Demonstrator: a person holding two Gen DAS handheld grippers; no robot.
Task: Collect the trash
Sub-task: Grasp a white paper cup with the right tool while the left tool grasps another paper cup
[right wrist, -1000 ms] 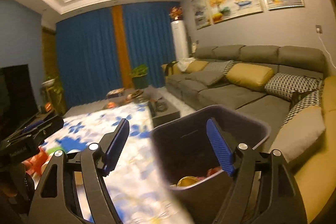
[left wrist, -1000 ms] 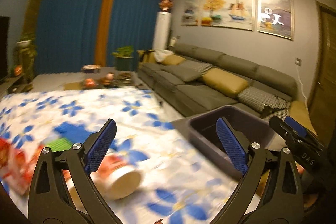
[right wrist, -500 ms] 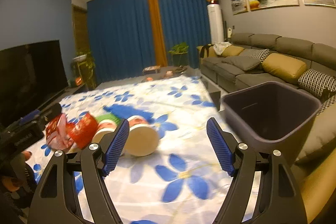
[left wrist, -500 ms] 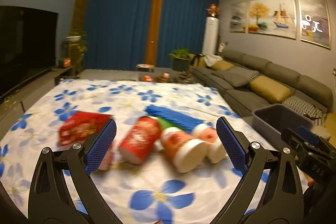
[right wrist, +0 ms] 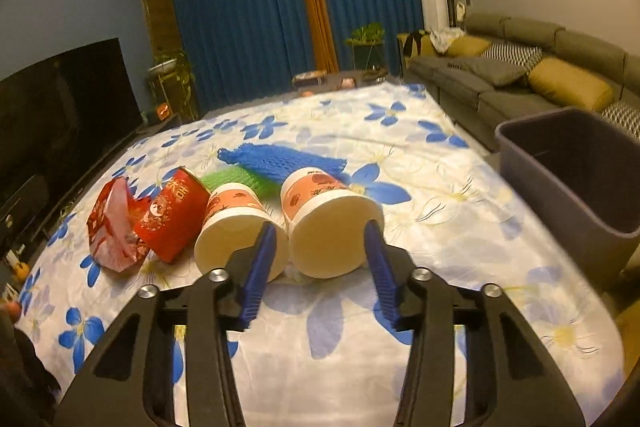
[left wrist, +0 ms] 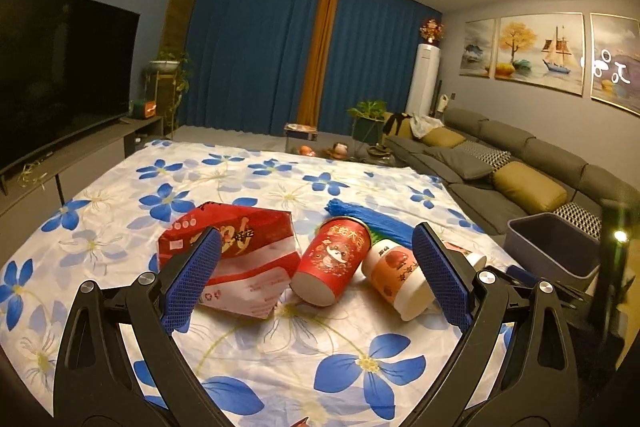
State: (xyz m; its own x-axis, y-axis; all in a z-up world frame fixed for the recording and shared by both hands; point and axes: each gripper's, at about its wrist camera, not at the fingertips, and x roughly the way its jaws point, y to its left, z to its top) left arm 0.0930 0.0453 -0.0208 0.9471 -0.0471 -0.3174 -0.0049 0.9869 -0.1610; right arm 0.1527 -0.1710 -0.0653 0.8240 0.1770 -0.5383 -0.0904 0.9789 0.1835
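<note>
Trash strewn across a flower-print desk [right wrist: 460, 195] in a living room at night: a crumpled red packet [right wrist: 112, 227], a red paper cup [right wrist: 172, 215] on its side, two peach-printed tubs lying just beside each other, and blue [right wrist: 280, 157] and green foam netting [right wrist: 240, 181] behind them. Right gripper [right wrist: 320, 251] closing around the right-hand tub [right wrist: 332, 223], blue pads flanking its pale base, contact not yet clear and likely still apart. Left gripper [left wrist: 316, 279] spread wide and empty, hovering over the red packet [left wrist: 236, 259] and red cup [left wrist: 332, 263]. Dark bin [right wrist: 572, 167] waiting at the desk's right edge, well apart from the pile. Risks from here, as judged: the left pad, wedged in the narrow gap, nudging the left-hand tub [right wrist: 236, 223] and sending it rolling; the round, smooth tub squirting forward out of a grip placed only at its base rim; thin walls buckling under a hard squeeze; a loosely held tub dropping short of the bin.
</note>
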